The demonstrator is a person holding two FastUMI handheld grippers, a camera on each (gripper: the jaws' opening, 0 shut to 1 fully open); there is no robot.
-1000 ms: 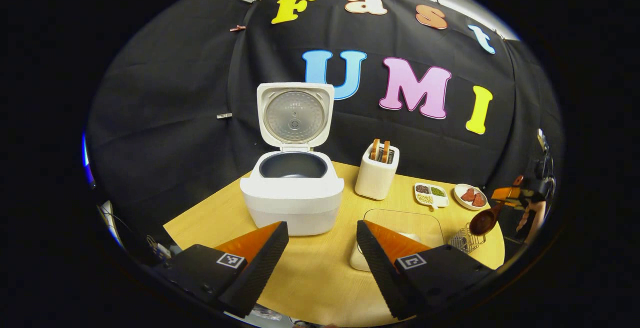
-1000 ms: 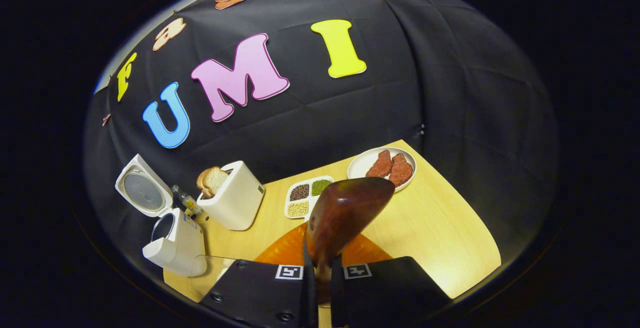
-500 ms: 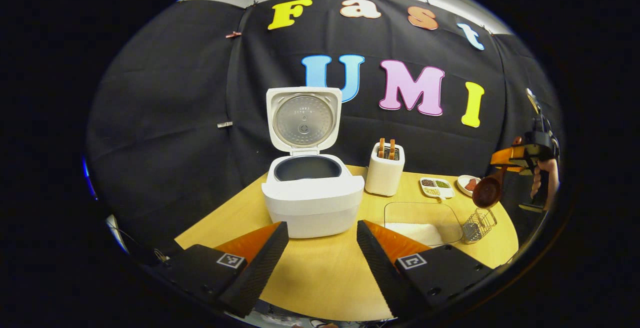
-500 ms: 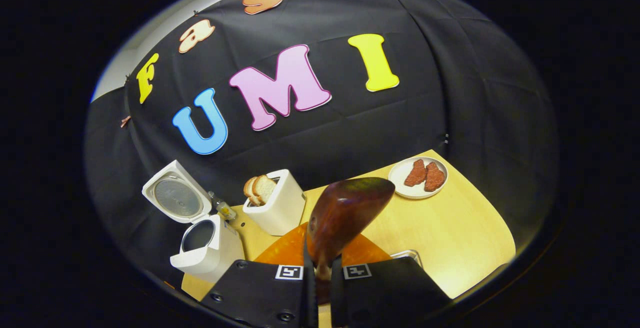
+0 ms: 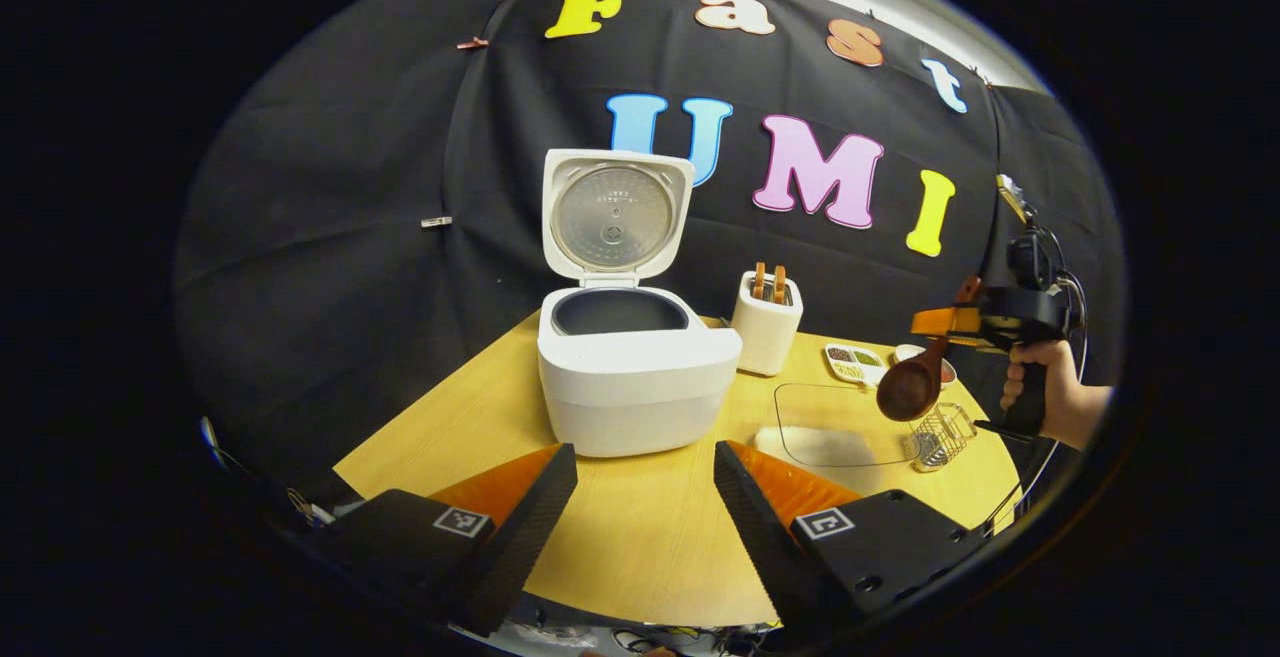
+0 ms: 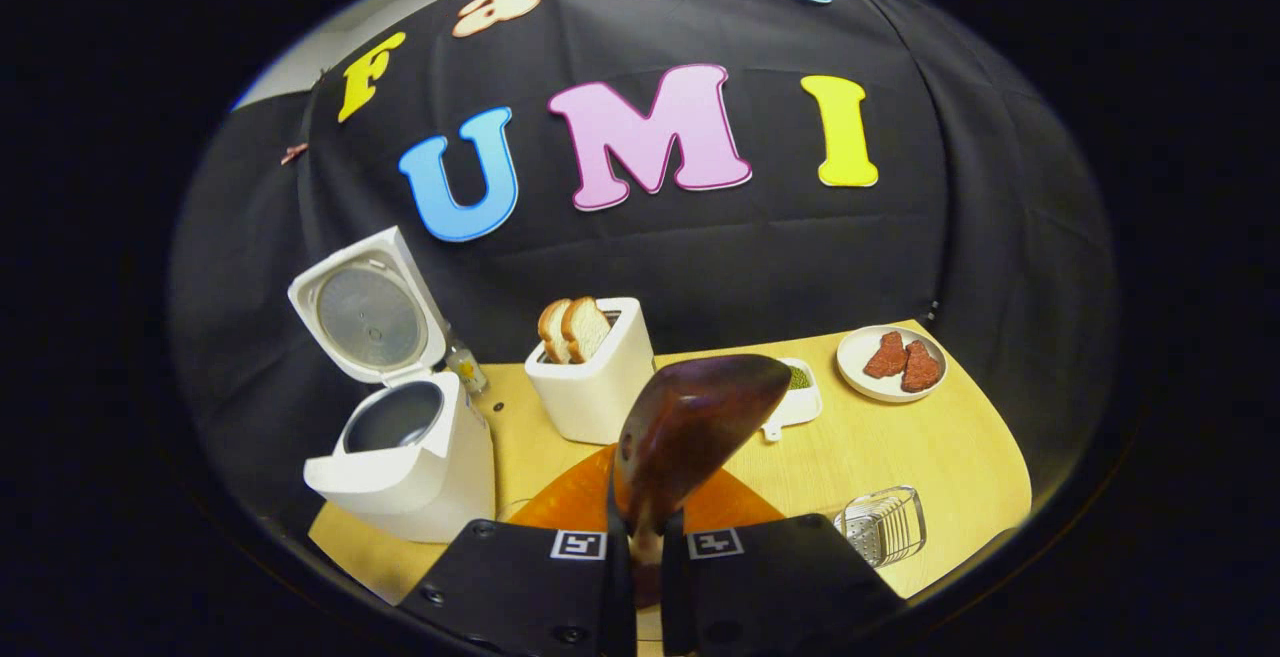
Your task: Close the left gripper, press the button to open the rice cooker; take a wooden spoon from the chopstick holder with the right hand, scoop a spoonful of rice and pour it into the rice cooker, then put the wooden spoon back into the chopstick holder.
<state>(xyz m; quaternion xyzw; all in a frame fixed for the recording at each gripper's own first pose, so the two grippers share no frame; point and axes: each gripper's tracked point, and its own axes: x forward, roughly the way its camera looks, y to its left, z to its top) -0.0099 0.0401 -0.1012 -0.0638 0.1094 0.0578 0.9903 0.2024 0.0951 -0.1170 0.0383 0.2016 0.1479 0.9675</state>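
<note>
**Above the table's right end: spoon lifted, cooker open**

From the left gripper view, the left claw (image 5: 640, 497) hangs wide apart and holds nothing, low over the near edge of the table (image 5: 640, 557), with bare wood between it and the rice cooker (image 5: 640, 387). The cooker stands with its lid upright and its pot uncovered. To the right of it lies a clear tray of rice (image 5: 835, 432), and just beside that, near the table's right edge, the wire chopstick holder (image 5: 940, 435). The right claw (image 5: 945, 322), held by a hand (image 5: 1040, 392), carries the wooden spoon (image 5: 910, 389) in the air above the holder, bowl hanging down.

From the right gripper view, the right claw (image 6: 640, 537) is pinched narrow on the wooden spoon's (image 6: 690, 427) handle, its bowl rising ahead. The rice cooker (image 6: 405, 457) sits left, the toaster (image 6: 595, 382) behind the spoon, the chopstick holder (image 6: 882, 525) at lower right, by the table's (image 6: 930, 447) near edge.
</note>
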